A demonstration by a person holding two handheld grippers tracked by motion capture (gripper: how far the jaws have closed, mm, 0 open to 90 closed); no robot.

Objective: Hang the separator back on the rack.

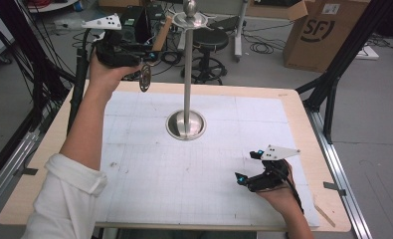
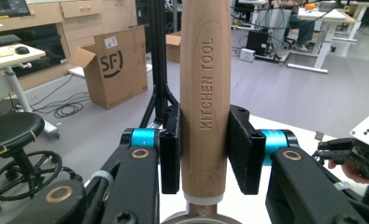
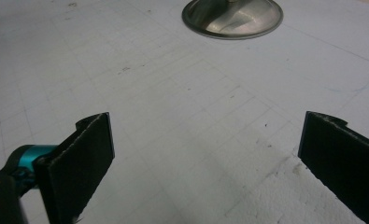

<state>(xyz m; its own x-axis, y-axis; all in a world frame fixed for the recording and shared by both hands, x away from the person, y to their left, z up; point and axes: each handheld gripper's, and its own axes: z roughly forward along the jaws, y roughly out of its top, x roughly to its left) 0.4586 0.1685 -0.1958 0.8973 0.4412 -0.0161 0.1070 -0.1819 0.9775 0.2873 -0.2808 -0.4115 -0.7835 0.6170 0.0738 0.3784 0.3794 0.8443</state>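
Near the table's (image 1: 303,149) front right corner, the right claw (image 1: 253,169) rested wide open and empty. Above the far left corner, the left claw (image 2: 205,154) gripped a wooden-handled kitchen tool (image 2: 205,93), seemingly not yet hung on the steel stand (image 1: 186,74).

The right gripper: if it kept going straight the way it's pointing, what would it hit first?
Probably the steel stand's round base; the open right gripper points that way over bare white mat, though depth is hard to judge.

L claw (image 1: 147,56) grips wooden-handled utensil (image 1: 145,77) beside steel stand (image 1: 186,74).
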